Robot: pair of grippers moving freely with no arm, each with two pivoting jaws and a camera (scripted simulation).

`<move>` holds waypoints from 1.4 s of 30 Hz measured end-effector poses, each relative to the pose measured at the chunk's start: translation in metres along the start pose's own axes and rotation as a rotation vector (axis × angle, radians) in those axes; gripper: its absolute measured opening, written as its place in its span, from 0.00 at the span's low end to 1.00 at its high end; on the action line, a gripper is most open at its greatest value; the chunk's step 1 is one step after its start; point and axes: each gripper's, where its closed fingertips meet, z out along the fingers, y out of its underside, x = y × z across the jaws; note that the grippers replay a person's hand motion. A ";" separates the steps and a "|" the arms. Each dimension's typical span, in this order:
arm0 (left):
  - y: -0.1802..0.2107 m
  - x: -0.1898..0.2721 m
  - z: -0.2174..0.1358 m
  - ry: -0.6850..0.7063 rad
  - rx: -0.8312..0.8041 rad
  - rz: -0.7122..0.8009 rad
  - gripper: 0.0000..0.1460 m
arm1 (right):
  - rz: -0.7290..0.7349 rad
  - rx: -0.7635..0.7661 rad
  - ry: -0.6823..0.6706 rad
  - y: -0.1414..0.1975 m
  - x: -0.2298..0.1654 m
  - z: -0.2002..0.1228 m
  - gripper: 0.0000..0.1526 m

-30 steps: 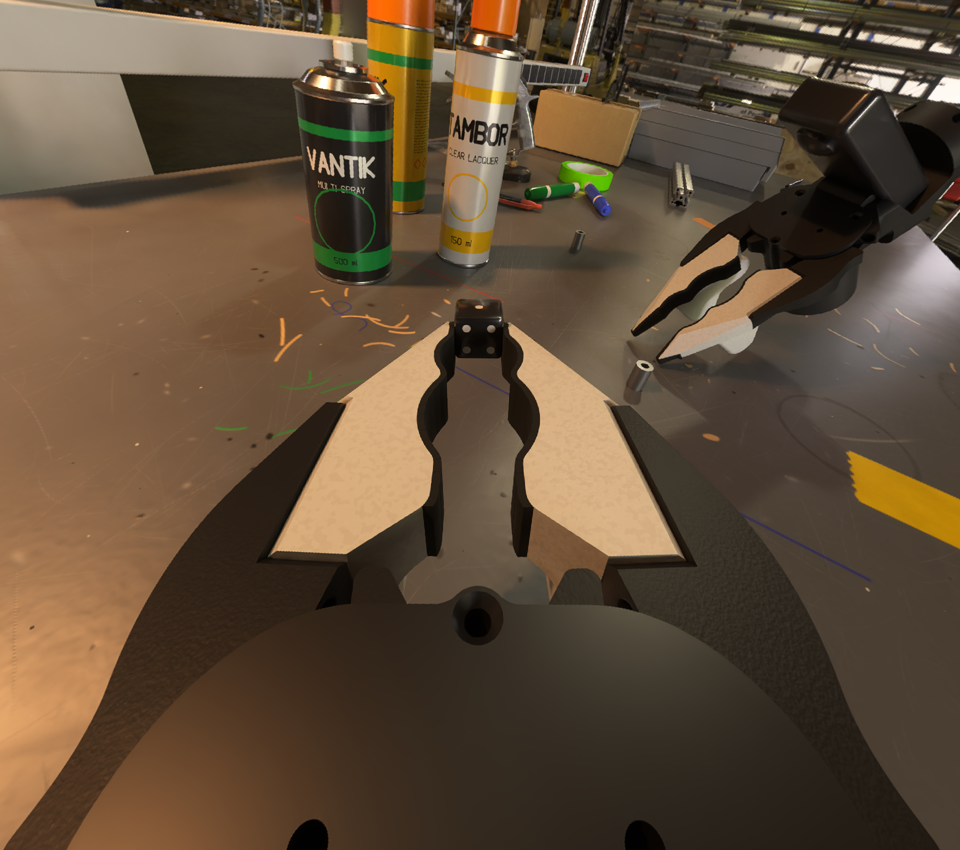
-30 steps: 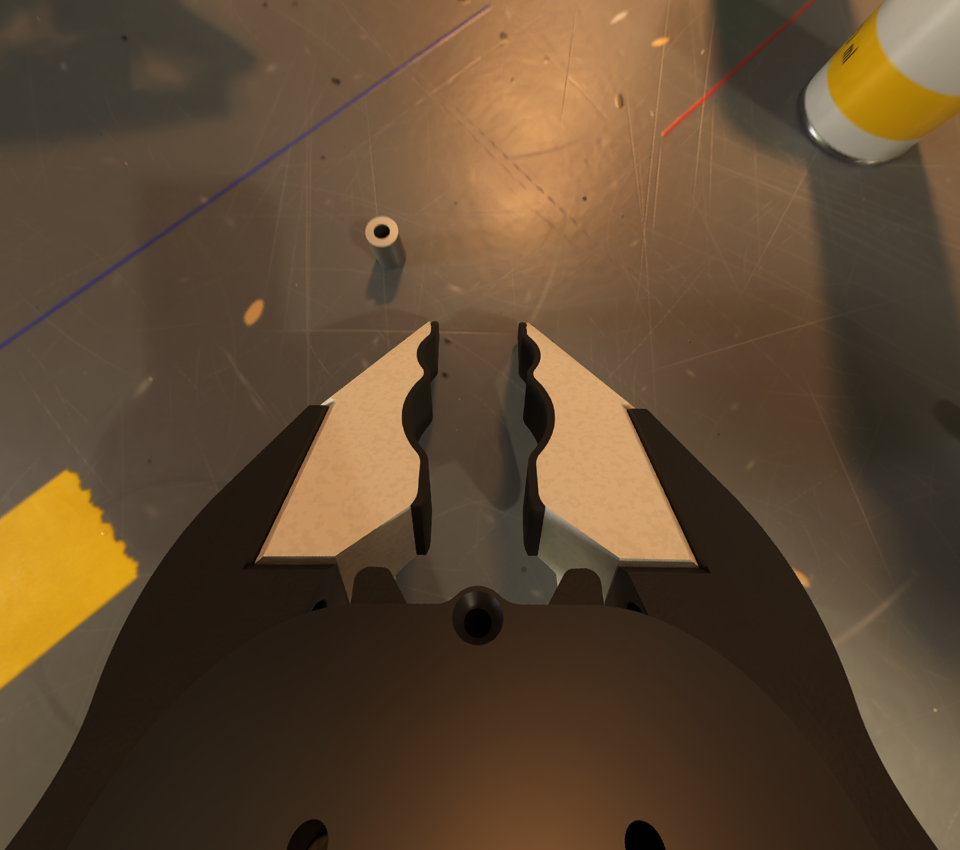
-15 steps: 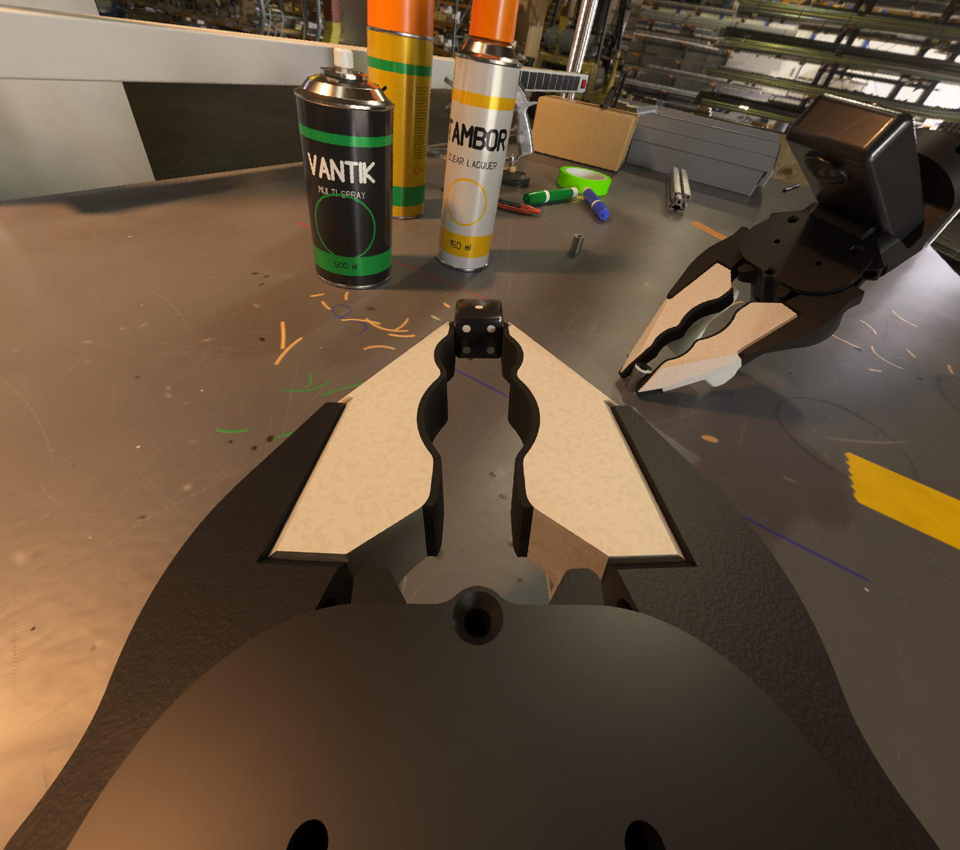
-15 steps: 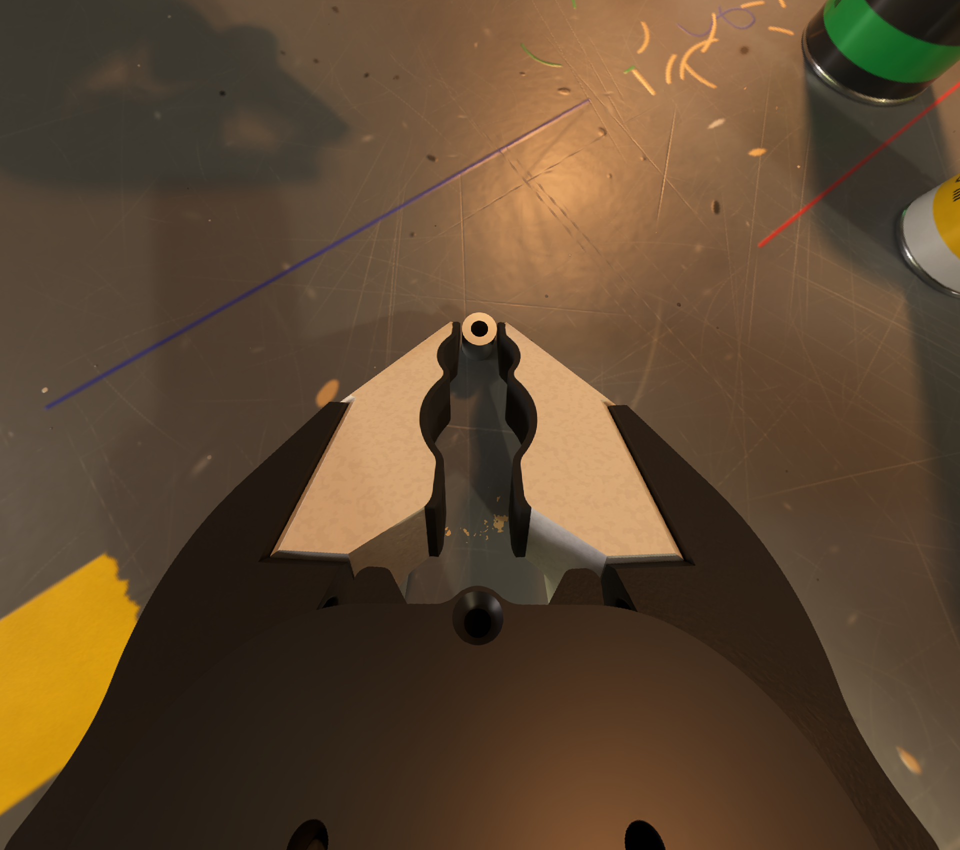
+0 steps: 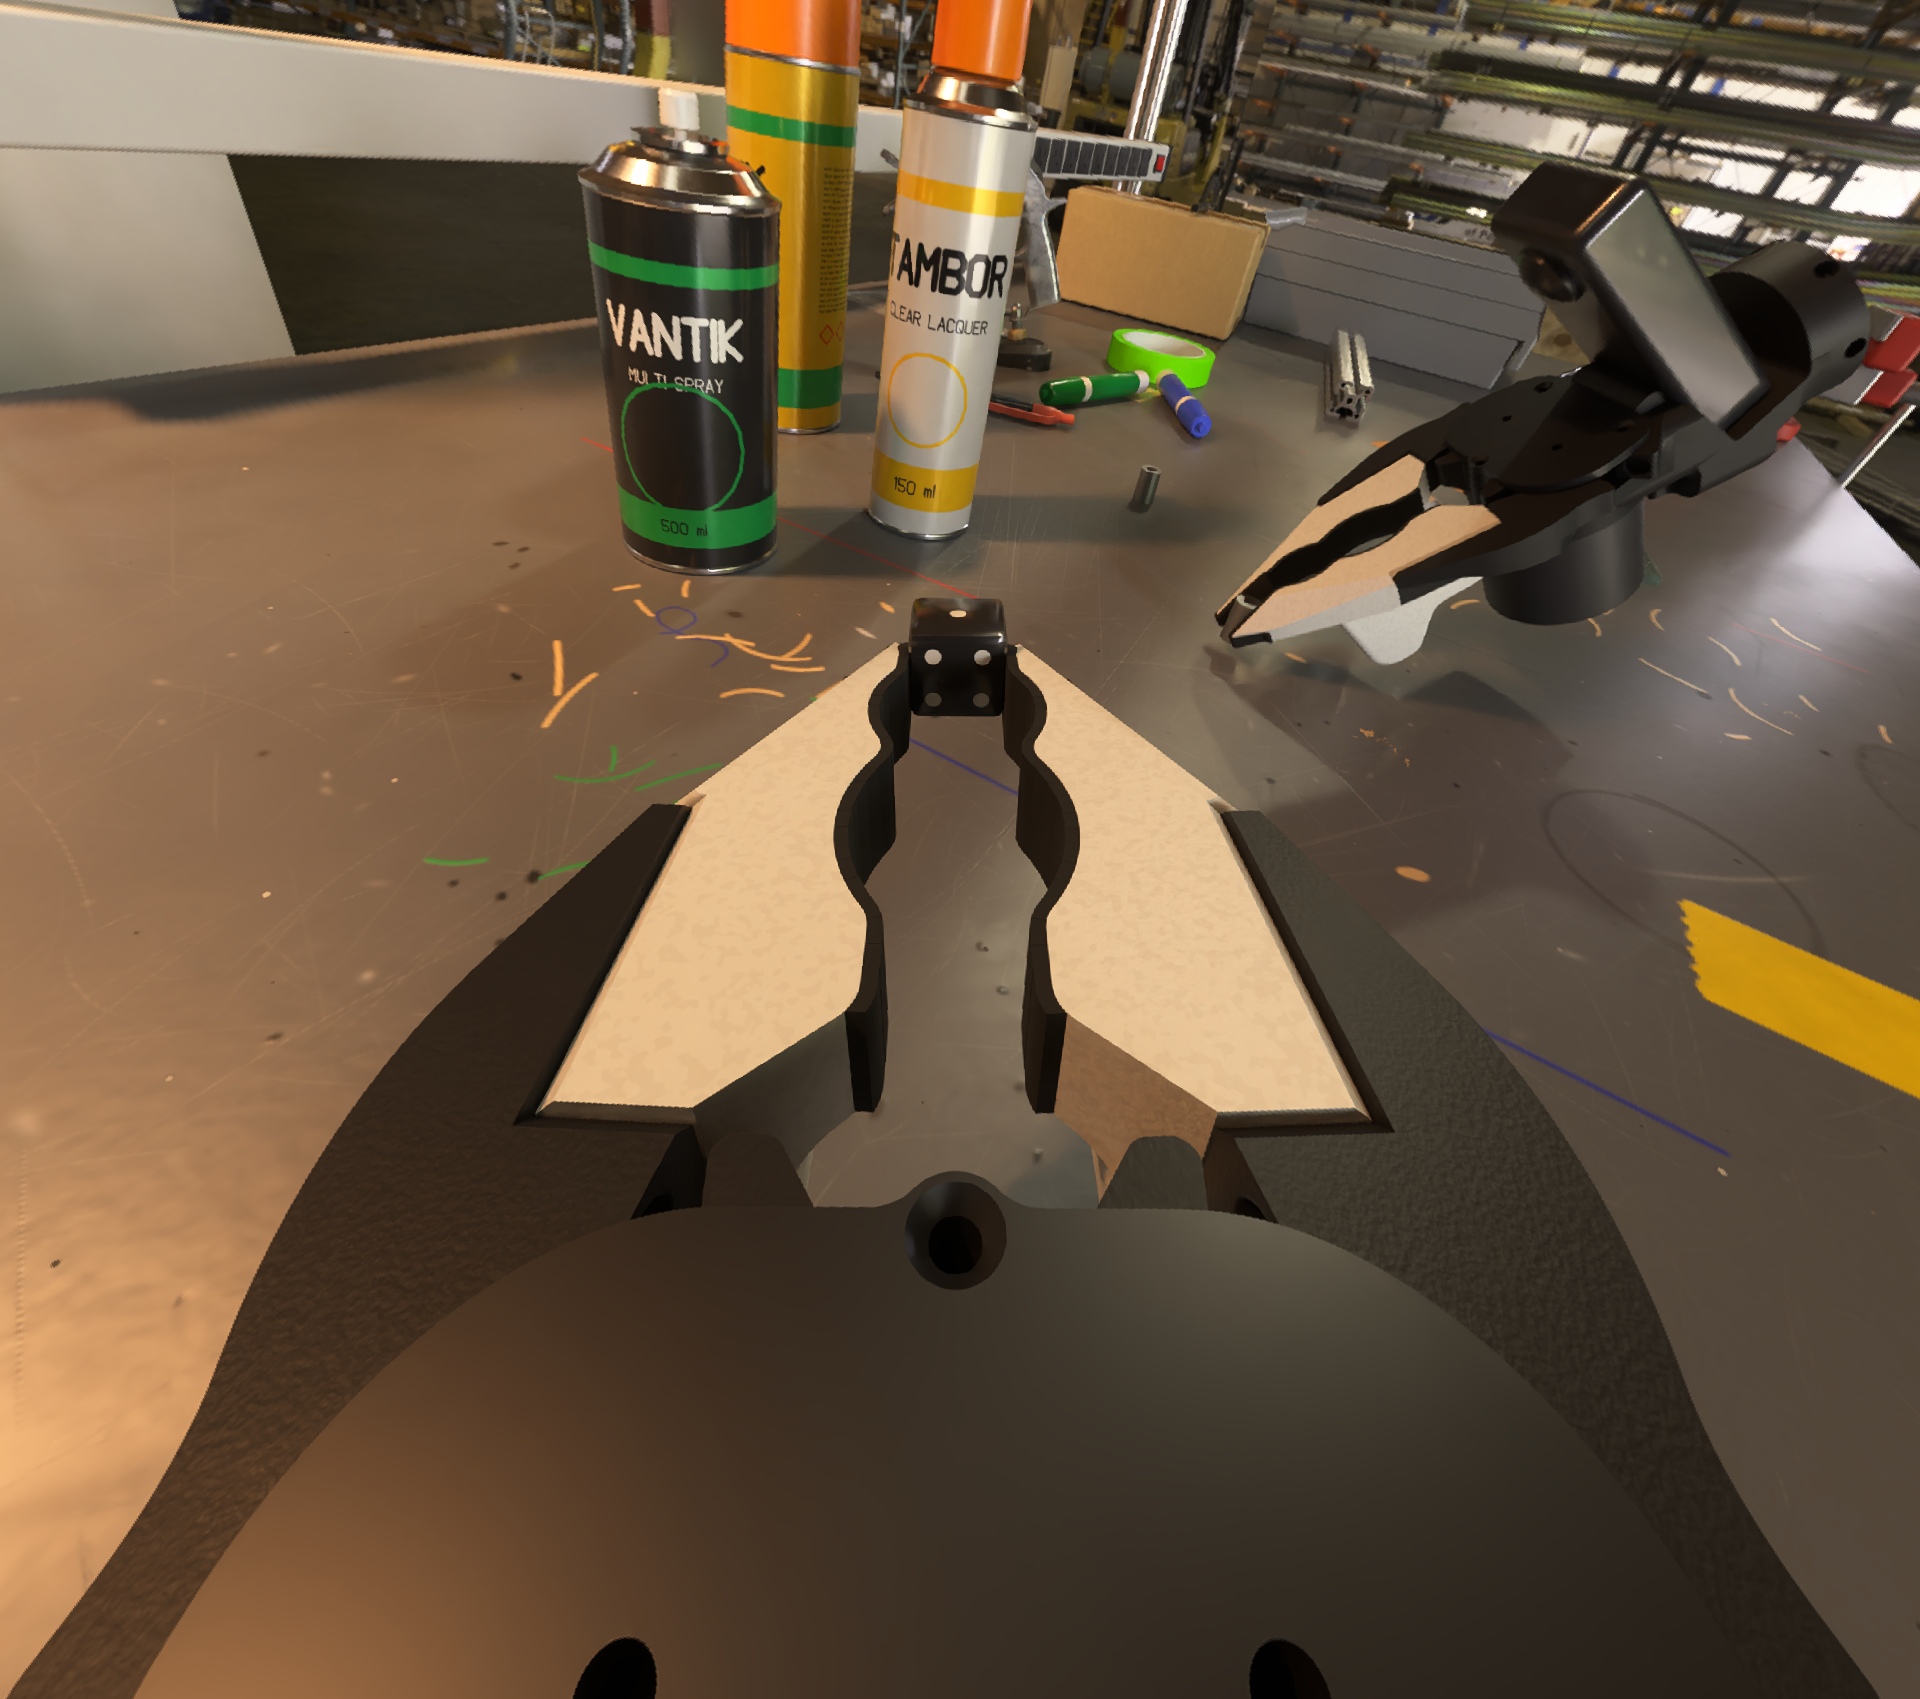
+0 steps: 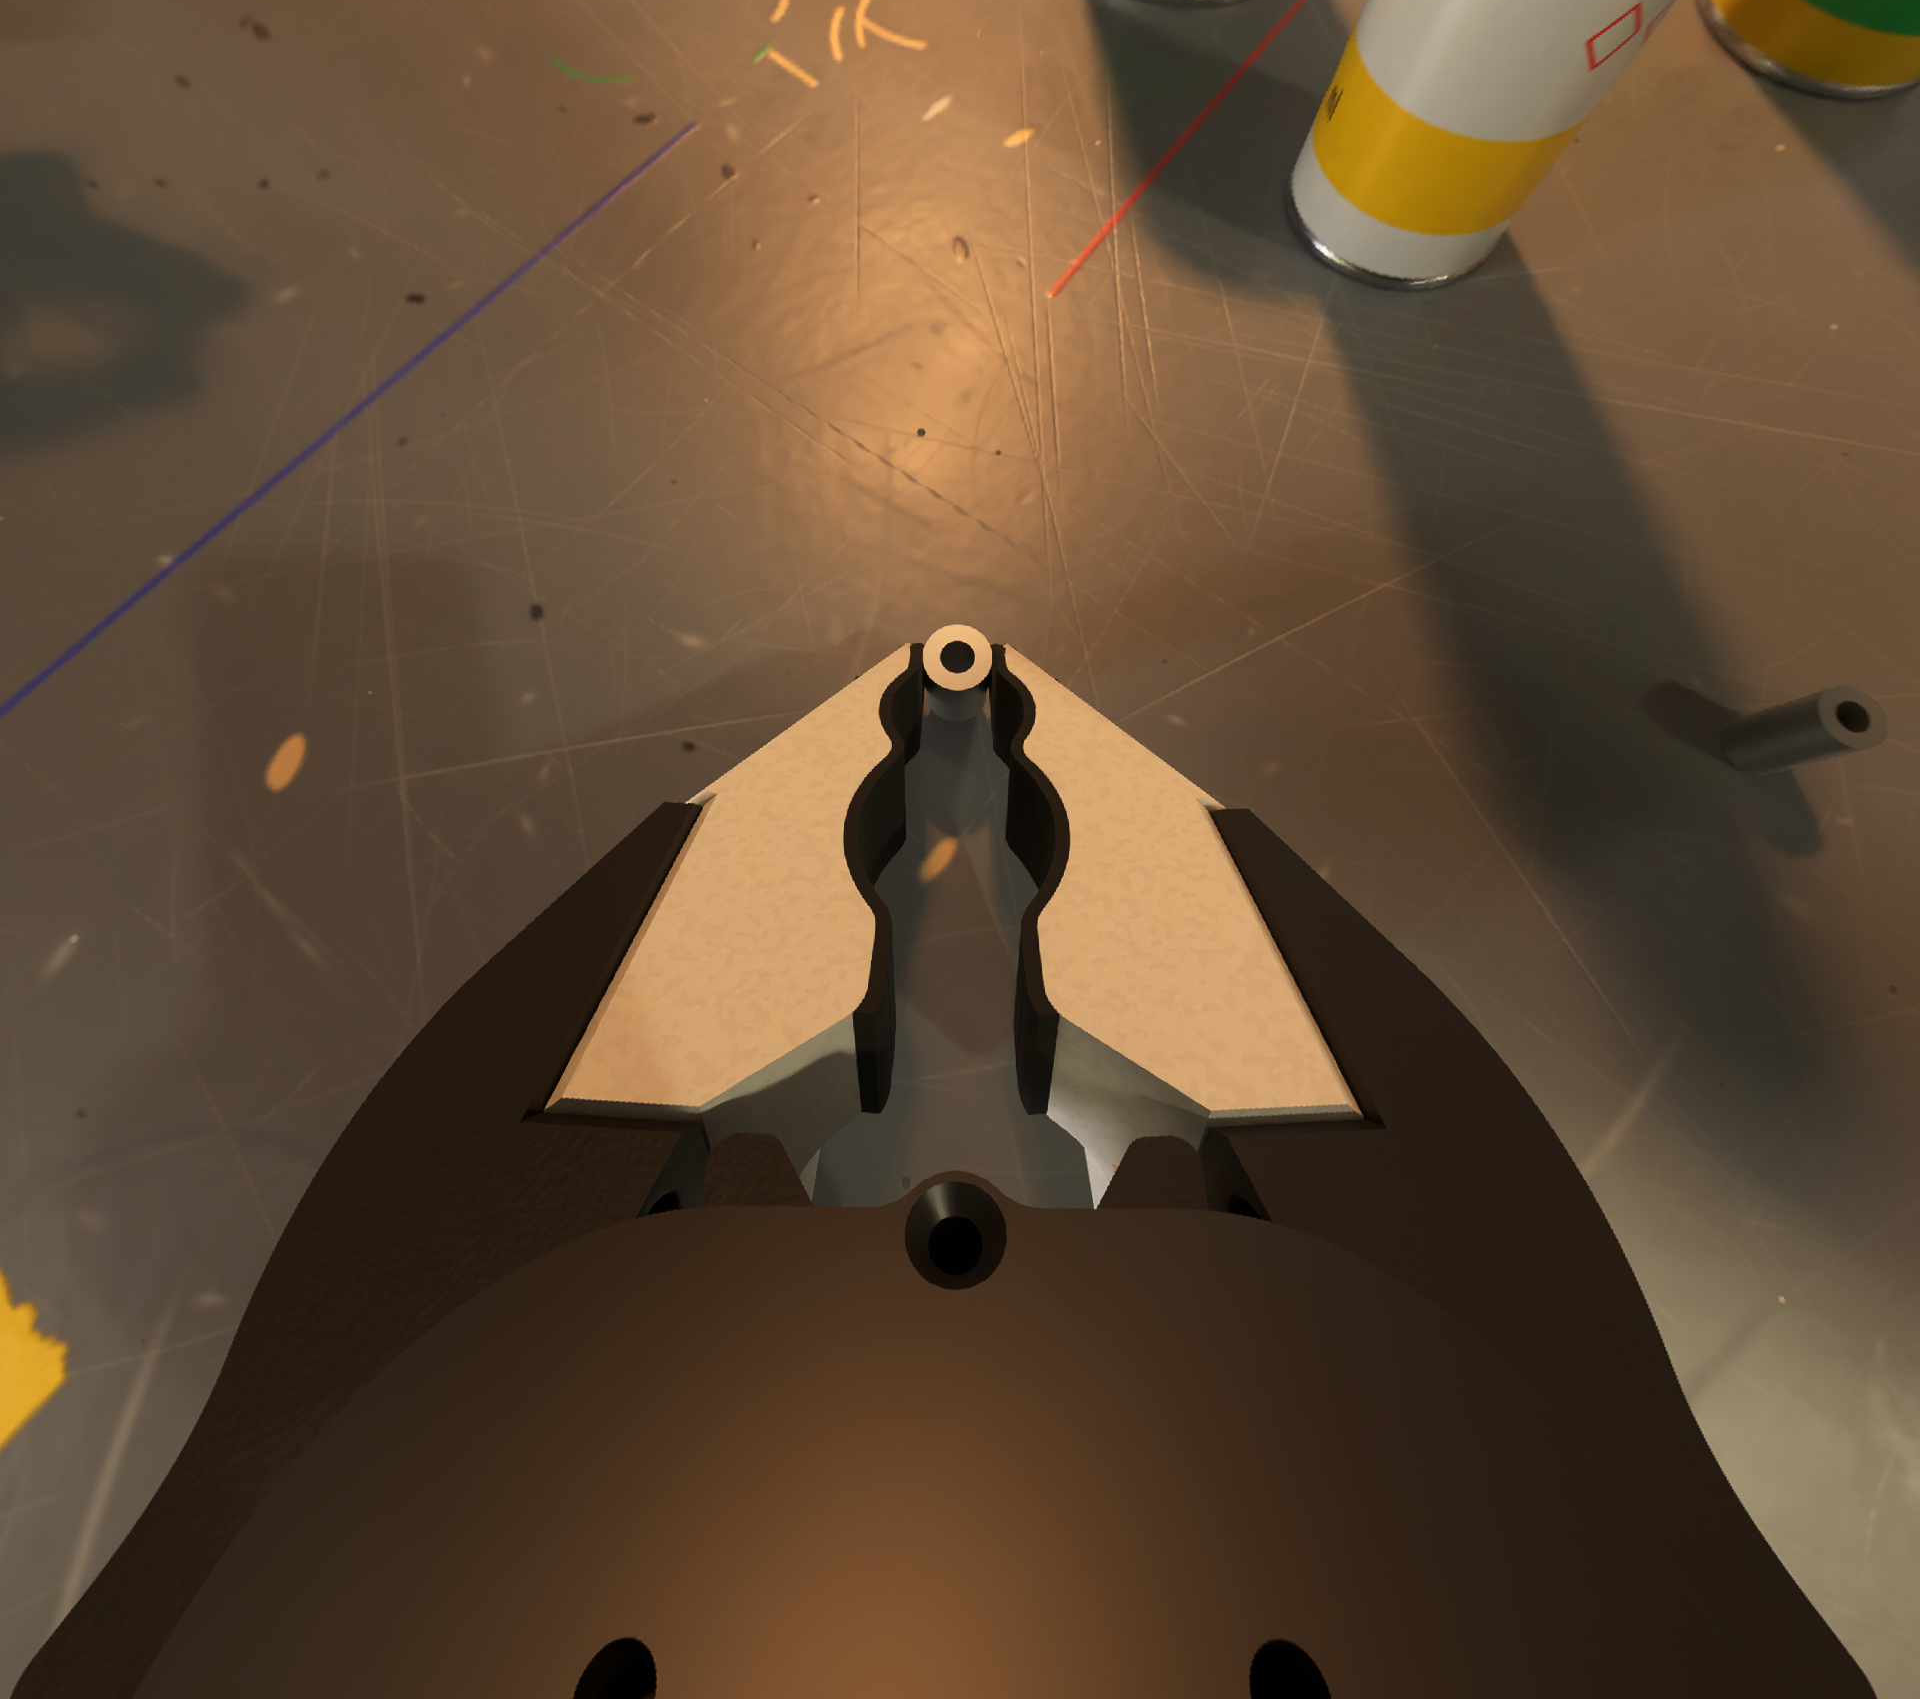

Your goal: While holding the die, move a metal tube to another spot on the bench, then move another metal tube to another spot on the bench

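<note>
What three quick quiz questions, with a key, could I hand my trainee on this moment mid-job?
1. True or false: the left gripper is shut on the die.
2. What does the right gripper hold? A) green tape roll B) metal tube C) marker
3. Fill in: the second metal tube stands on the bench near the ___ spray can.

Key:
1. True.
2. B: the metal tube sits between its fingertips.
3. White.
</note>
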 end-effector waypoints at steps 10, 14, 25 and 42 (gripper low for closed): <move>-0.001 -0.002 -0.001 -0.005 0.007 -0.012 0.11 | -0.032 -0.023 -0.008 0.001 -0.002 0.004 0.09; -0.001 -0.002 -0.001 0.000 0.007 -0.026 0.11 | 0.028 0.039 0.028 -0.017 0.017 -0.013 0.22; -0.004 -0.007 -0.003 -0.002 0.033 -0.069 0.11 | 0.391 -0.055 0.429 0.005 0.161 -0.009 0.32; -0.005 -0.012 -0.002 0.015 0.040 -0.130 0.11 | 0.366 -0.027 0.441 0.002 0.164 -0.011 0.08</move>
